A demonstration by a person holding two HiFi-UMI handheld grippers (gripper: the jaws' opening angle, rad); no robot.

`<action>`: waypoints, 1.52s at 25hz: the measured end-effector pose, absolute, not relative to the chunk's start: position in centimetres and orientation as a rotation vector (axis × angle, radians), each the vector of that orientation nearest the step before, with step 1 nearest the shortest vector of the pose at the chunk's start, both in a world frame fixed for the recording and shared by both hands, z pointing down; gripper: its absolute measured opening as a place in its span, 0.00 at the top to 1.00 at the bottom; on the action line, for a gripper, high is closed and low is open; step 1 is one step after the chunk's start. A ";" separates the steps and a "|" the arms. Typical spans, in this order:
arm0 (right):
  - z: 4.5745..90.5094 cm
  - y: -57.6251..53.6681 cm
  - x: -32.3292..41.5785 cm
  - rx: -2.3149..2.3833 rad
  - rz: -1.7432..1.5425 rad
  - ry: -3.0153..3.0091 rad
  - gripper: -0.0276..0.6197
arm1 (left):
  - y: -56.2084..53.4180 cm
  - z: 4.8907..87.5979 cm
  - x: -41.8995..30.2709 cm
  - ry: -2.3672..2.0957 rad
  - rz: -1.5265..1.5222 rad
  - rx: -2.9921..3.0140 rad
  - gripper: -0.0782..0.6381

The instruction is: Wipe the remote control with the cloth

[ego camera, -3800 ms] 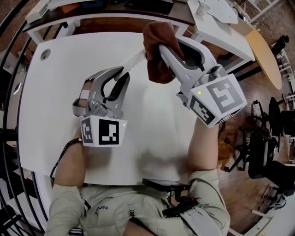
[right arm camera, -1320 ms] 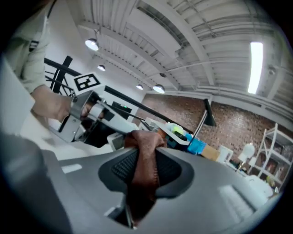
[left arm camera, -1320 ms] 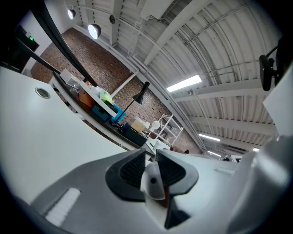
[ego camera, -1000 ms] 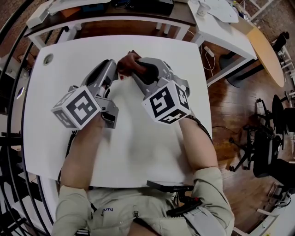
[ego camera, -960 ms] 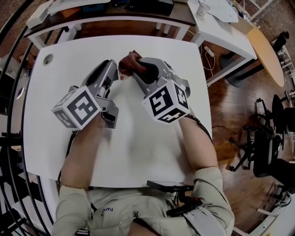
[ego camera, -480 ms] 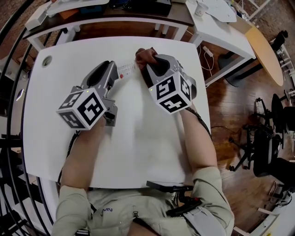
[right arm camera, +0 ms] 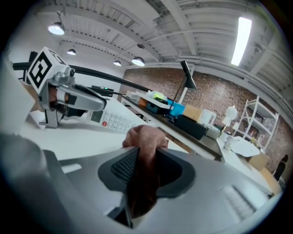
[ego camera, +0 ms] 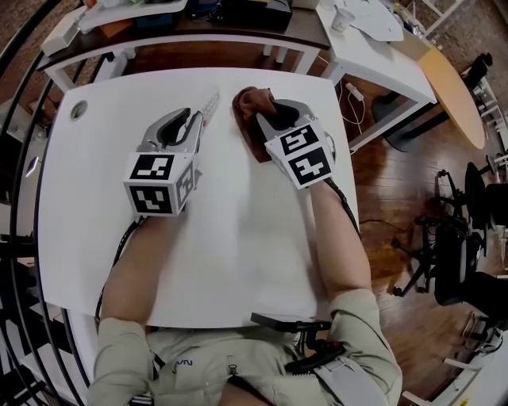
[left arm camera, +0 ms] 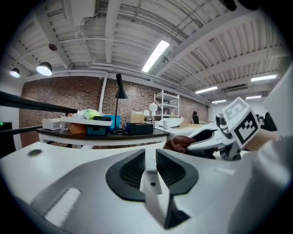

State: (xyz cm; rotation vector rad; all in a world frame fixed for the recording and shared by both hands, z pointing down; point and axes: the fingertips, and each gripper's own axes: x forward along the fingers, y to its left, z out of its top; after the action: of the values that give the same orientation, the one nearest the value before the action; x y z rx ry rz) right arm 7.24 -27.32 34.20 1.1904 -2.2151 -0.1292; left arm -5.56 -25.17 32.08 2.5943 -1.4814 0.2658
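In the head view my left gripper is shut on a slim white remote control, which sticks out past the jaws toward the far edge of the white table. The left gripper view shows the remote edge-on, clamped between the pads of the left gripper. My right gripper is shut on a bunched brown cloth, a short gap to the right of the remote. From the right gripper view the cloth fills the jaws of the right gripper, and the remote's keypad lies to the left.
A round cable hole sits in the table's far left corner. Beyond the far edge stands a dark desk with boxes, and a white side table at the far right. The table's right edge drops to wooden floor.
The two grippers, pressed together with cloth on the remote a second ago, have drawn apart. Both have rolled, the right one has shifted right, and the remote now points toward the far edge.
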 end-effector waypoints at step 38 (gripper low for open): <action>18.9 -7.4 9.1 1.617 -0.391 -2.496 0.95 | -7.0 17.3 -8.1 -1.591 -0.149 2.891 0.88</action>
State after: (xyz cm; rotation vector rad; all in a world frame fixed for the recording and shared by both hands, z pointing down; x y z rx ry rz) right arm 9.08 -7.37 18.94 1.6168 -2.4962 -0.3914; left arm -8.11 -6.95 17.27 2.8907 -1.5909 -0.1487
